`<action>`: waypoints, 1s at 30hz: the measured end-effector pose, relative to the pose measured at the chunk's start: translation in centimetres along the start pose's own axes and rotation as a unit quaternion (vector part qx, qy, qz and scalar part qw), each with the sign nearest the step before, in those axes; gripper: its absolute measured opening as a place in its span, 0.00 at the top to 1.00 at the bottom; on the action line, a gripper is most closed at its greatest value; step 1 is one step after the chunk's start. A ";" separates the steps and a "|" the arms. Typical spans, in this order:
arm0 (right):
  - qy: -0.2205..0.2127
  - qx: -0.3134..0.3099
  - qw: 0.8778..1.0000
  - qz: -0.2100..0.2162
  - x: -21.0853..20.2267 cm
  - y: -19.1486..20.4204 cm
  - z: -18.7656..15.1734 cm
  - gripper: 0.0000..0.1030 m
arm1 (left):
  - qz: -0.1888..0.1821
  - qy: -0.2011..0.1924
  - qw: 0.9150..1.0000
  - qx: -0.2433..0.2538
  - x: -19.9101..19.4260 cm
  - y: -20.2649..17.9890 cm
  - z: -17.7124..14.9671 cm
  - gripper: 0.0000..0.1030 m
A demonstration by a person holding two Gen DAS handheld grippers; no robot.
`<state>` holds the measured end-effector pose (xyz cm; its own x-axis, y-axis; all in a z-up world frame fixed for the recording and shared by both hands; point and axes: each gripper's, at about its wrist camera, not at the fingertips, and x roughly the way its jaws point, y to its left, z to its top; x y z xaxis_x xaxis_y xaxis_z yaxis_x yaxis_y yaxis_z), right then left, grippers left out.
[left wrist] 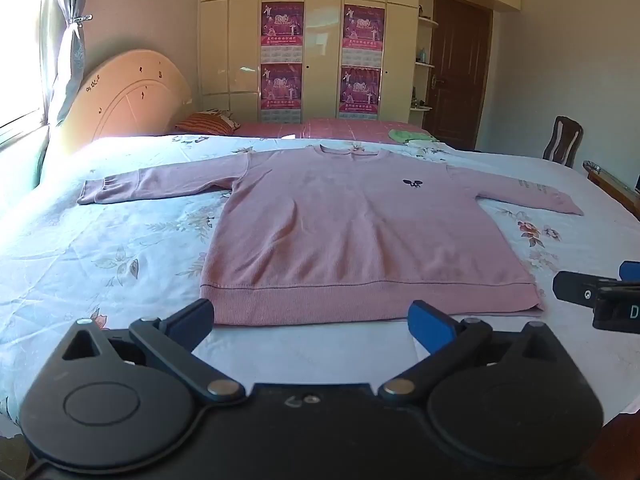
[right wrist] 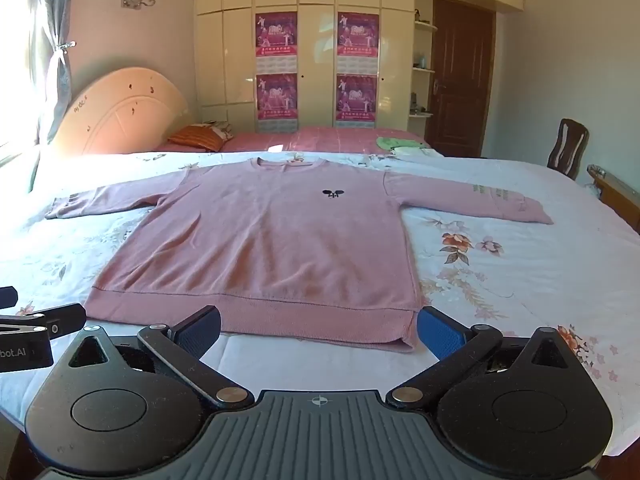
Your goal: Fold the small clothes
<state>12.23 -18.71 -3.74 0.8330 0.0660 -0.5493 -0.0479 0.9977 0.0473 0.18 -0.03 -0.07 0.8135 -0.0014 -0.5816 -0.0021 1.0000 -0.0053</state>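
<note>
A pink long-sleeved sweater (left wrist: 344, 228) lies flat and face up on the bed, both sleeves spread out, hem nearest me; it also shows in the right wrist view (right wrist: 272, 248). My left gripper (left wrist: 312, 320) is open and empty, just short of the hem's middle. My right gripper (right wrist: 318, 330) is open and empty, just short of the hem's right part. The right gripper shows at the right edge of the left wrist view (left wrist: 600, 296); the left gripper shows at the left edge of the right wrist view (right wrist: 36, 332).
The bed has a pale floral sheet (left wrist: 100, 248). A second bed with a red cover (right wrist: 320, 140), a striped pillow (right wrist: 196, 138) and a green cloth (right wrist: 394, 143) stands behind. A wooden chair (right wrist: 568, 148) and a wardrobe (right wrist: 312, 48) stand at the back.
</note>
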 end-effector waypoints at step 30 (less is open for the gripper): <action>-0.010 0.004 1.000 -0.012 0.6 -1.1 0.8 0.00 | 0.001 0.001 1.000 0.002 1.4 -0.4 0.5 0.00</action>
<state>13.23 -19.76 -3.41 0.8442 0.0409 -0.5344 -0.0228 0.9989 0.0405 1.65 -0.44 -0.50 0.8119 0.0014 -0.5839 -0.0021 1.0000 -0.0005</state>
